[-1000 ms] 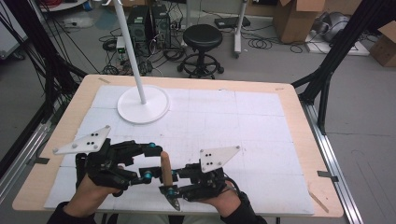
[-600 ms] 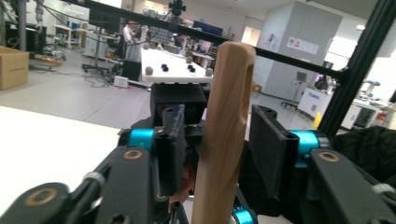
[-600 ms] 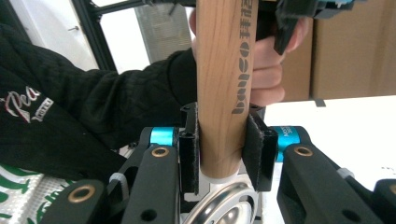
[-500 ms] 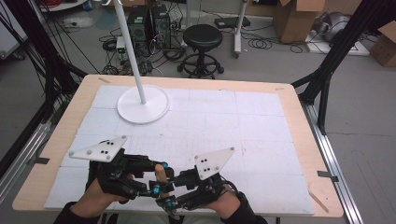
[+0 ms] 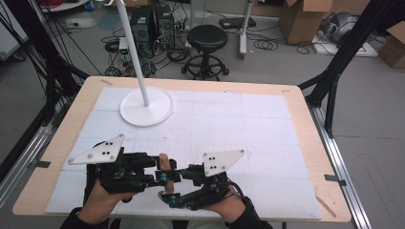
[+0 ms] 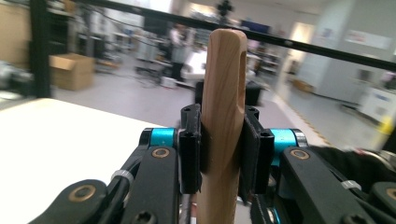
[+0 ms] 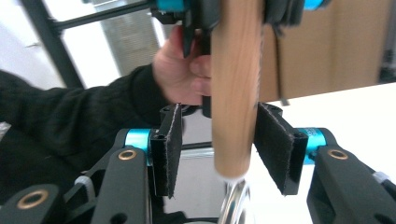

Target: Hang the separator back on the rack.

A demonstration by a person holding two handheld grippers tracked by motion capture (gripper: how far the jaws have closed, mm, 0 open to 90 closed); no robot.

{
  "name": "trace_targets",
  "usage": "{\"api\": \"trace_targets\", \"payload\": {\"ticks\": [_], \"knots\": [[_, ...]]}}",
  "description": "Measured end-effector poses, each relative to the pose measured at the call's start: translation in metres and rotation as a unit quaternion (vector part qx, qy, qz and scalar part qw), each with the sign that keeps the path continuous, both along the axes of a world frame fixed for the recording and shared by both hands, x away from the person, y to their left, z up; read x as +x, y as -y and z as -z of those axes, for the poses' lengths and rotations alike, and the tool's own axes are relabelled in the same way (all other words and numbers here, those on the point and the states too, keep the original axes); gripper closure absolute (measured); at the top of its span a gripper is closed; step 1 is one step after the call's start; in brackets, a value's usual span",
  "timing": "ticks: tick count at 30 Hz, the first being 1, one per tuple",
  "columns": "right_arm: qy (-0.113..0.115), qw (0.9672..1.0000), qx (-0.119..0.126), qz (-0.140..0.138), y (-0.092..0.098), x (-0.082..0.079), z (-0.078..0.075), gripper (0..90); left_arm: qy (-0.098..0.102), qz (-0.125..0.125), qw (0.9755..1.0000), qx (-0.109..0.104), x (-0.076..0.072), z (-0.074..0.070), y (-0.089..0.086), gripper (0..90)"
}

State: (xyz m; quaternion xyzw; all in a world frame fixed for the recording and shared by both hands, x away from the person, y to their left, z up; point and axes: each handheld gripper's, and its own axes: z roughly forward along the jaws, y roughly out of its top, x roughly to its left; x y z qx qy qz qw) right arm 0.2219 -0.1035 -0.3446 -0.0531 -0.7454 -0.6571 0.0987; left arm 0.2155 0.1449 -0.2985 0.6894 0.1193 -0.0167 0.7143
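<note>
Even, bright indoor light, soft shadows; both gripper views have blurred backgrounds and washed-out white glare behind

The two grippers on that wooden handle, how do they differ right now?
The left gripper has its pads clamped on the wooden handle; the right gripper stands open, gaps either side, its jaws just opening. The left grips nearer the slotted end, the right nearer the metal end. Both have black jaws.

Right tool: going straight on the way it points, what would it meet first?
Probably the wooden handle, already between the pads of the right tool, whose jaws have just been opening; close behind, the left tool shut on it and the left hand. Depth is unclear.
</note>
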Motion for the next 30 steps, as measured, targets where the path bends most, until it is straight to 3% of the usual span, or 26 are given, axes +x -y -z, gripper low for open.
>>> {"api": "trace_targets", "payload": {"ticks": [5,8,12,14,17,18,19,20,21,25,30], "knots": [[0.009,0.9979,-0.015,0.063,0.0009,0.0012,0.0013,51.6,0.007,-0.059,0.9982,-0.001,-0.0028,-0.0040,-0.0010,71.8],[0.013,0.9965,-0.026,0.079,-0.0015,-0.0001,0.0015,56.9,0.008,-0.084,0.9965,0.003,-0.0044,-0.0050,0.0003,71.9],[0.023,0.9953,-0.025,0.090,-0.0009,-0.0014,0.0005,65.5,0.009,-0.095,0.9954,0.005,-0.0061,-0.0052,0.0023,71.9],[0.023,0.9948,-0.023,0.096,0.0009,-0.0013,-0.0002,71.8,0.006,-0.094,0.9956,0.000,-0.0067,-0.0053,0.0032,71.9],[0.023,0.9958,-0.022,0.086,0.0020,-0.0012,-0.0002,73.1,0.007,-0.075,0.9971,-0.003,-0.0055,-0.0049,0.0037,71.2],[0.023,0.9962,-0.020,0.081,0.0024,-0.0004,0.0000,73.3,0.006,-0.067,0.9977,-0.006,-0.0046,-0.0044,0.0039,66.8],[0.019,0.9969,-0.017,0.075,0.0028,0.0001,0.0000,73.3,0.002,-0.060,0.9982,-0.004,-0.0035,-0.0039,0.0041,55.1],[0.018,0.9975,-0.014,0.067,0.0031,0.0008,0.0000,73.4,-0.001,-0.054,0.9986,0.000,-0.0029,-0.0032,0.0039,49.2],[0.017,0.9981,-0.012,0.059,0.0035,0.0007,-0.0001,73.4,-0.003,-0.048,0.9988,-0.001,-0.0027,-0.0026,0.0032,47.9],[0.019,0.9994,-0.008,0.026,0.0038,0.0006,0.0000,73.5,-0.011,-0.006,0.9999,-0.004,-0.0011,-0.0009,0.0000,50.8],[0.018,0.9998,-0.001,0.002,0.0027,0.0010,0.0016,73.5,-0.008,0.019,0.9998,0.001,-0.0015,-0.0006,-0.0019,66.2]]}}
